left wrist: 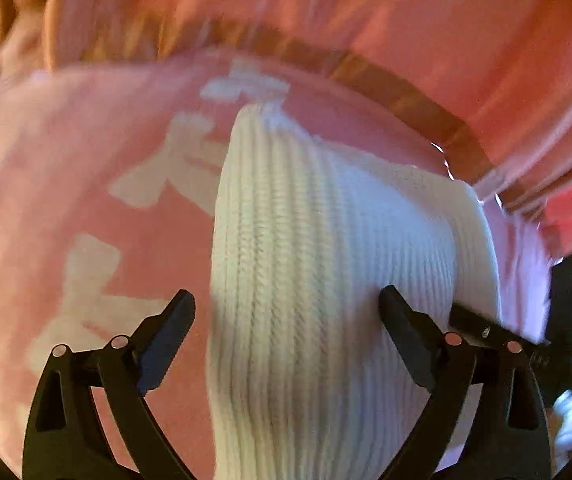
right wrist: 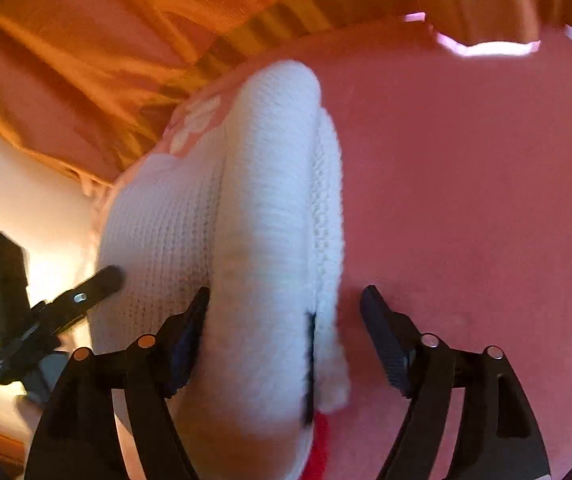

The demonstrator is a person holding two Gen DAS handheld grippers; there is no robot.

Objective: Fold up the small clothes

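A white ribbed knit garment (left wrist: 325,240) lies folded on a pink cloth with white shapes (left wrist: 86,208). My left gripper (left wrist: 286,298) hangs over its near end, jaws wide. The knit lies between them, and the left finger (left wrist: 174,320) stands clear of it. In the right wrist view the same knit (right wrist: 270,200) shows as a thick rolled fold with a red bit (right wrist: 319,440) at its near end. My right gripper (right wrist: 286,295) straddles that fold, open. Its left finger (right wrist: 190,320) rests against the knit and its right finger (right wrist: 385,328) is apart, over bare pink cloth (right wrist: 465,200).
Orange and pink draped fabric (right wrist: 106,40) with a brown striped band (left wrist: 385,80) runs along the back. A pale surface (right wrist: 26,200) lies left of the cloth. Each gripper shows in the other's view: the right one (left wrist: 485,332), the left one (right wrist: 86,292).
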